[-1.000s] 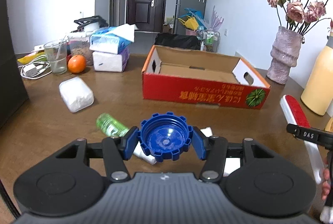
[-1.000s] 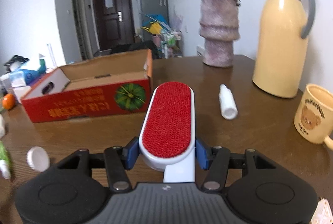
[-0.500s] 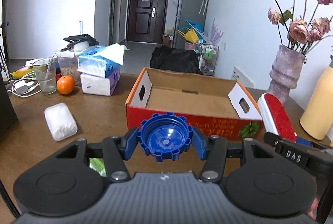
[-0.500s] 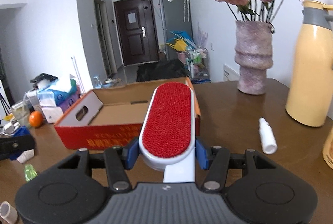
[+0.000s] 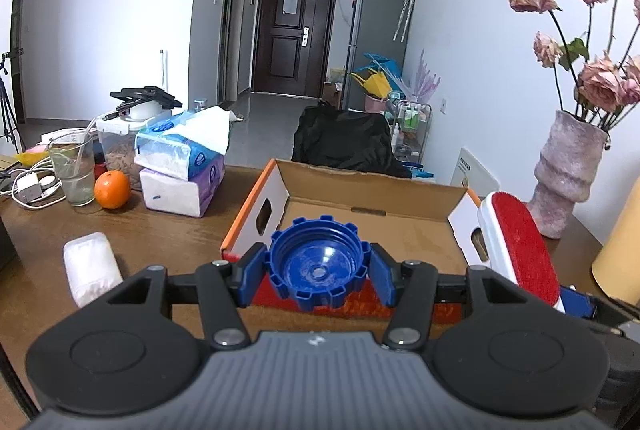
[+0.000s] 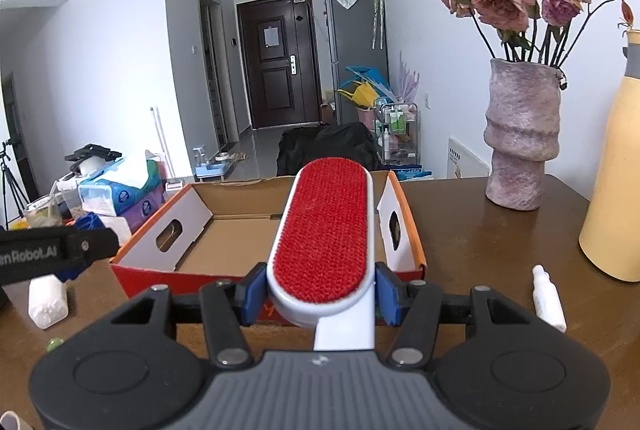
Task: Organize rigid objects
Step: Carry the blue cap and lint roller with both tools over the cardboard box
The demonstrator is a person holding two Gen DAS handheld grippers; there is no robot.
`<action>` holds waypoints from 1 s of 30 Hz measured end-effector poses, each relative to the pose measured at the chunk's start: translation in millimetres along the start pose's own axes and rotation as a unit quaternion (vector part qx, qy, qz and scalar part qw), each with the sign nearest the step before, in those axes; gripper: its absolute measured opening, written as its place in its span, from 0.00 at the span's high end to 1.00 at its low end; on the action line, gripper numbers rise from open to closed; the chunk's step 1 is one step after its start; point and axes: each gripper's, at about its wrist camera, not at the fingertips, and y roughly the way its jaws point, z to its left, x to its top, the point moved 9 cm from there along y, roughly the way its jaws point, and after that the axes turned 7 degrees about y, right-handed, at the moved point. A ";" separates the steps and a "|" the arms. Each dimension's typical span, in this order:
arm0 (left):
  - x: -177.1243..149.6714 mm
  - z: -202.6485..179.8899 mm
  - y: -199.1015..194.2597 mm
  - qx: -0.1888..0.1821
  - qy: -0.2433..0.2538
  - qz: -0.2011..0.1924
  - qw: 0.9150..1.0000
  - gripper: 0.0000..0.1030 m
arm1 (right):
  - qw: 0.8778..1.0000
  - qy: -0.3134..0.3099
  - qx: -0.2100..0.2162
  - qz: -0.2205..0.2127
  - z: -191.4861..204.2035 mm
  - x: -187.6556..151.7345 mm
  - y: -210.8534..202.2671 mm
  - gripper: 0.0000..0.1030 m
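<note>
Blue cap (image 5: 318, 268) and lint brush (image 6: 326, 234) both gripped, held just short of the cardboard box (image 5: 400, 230), neither dropped in.

Left gripper (image 5: 318, 276) clamps the cap, right gripper (image 6: 320, 294) clamps the brush; box looks empty, and the white bottle (image 6: 548, 296) sits on the table (image 6: 480, 230), so I'd say early days.

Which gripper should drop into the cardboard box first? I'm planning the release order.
Left, probably: the left gripper holds its blue ridged plastic cap nearer the open cardboard box; the red lint brush reaches over the front wall.
</note>
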 end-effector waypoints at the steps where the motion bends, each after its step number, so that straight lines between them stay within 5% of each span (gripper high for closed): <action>1: 2.6 -0.2 3.2 0.002 -0.002 -0.002 1.000 0.46 | 1.000 0.001 -0.001 0.001 0.1 2.1 3.2 0.47; 30: 37.1 1.7 108.0 0.034 -0.009 0.024 0.999 0.46 | 1.000 0.004 0.000 0.029 18.0 44.6 97.1 0.47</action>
